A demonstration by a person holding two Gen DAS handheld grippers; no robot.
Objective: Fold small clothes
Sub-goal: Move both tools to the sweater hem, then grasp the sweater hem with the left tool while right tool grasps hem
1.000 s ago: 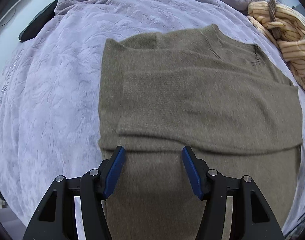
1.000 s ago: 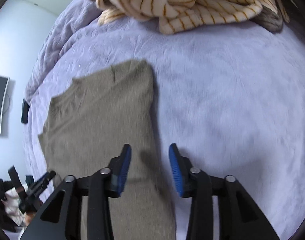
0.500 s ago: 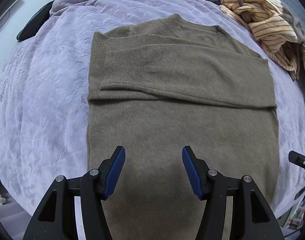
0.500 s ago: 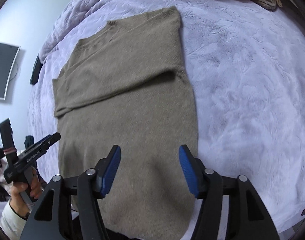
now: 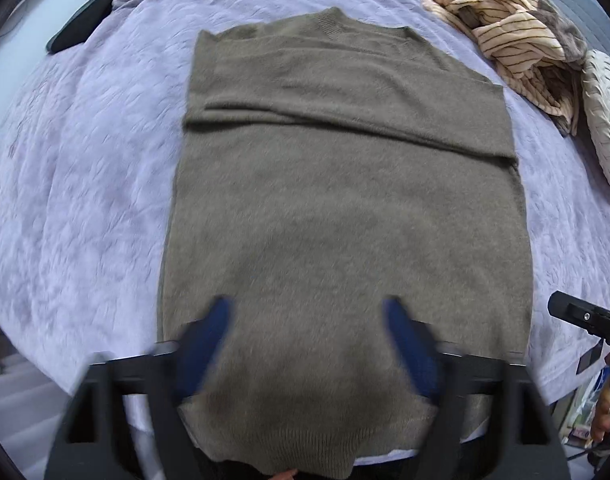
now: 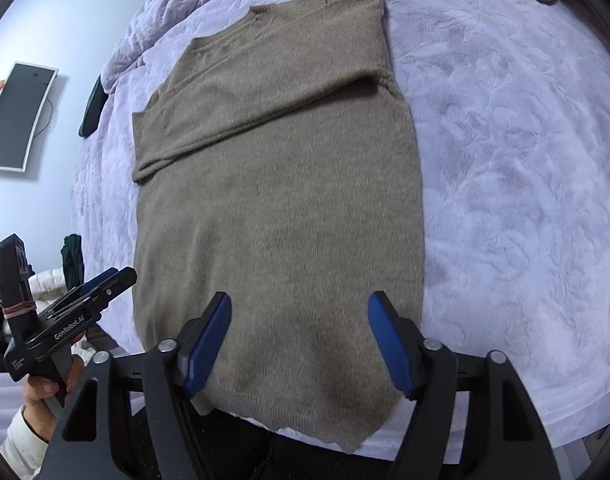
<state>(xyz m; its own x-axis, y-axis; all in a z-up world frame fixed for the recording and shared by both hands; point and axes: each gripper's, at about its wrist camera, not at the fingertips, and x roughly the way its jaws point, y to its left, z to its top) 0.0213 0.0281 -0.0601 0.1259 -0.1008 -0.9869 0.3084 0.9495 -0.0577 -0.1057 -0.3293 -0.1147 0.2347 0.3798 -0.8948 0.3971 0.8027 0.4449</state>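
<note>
While the sweater [image 5: 345,216] lies flat on the bedspread [image 5: 85,184], sleeves folded across, the left gripper [image 5: 307,340] and right gripper [image 6: 299,336] are held spread and empty above its hem.

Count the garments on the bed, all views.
2. An olive sweater lies flat mid-bed with its sleeves folded across the chest. A striped garment is crumpled at the far right corner. More may be hidden in that heap.

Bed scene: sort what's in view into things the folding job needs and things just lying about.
Belongs to the job:
olive sweater, sleeves folded across the chest
left gripper, open
right gripper, open

Just lying about:
striped garment pile
white pillow
lavender bedspread
wall monitor
</note>
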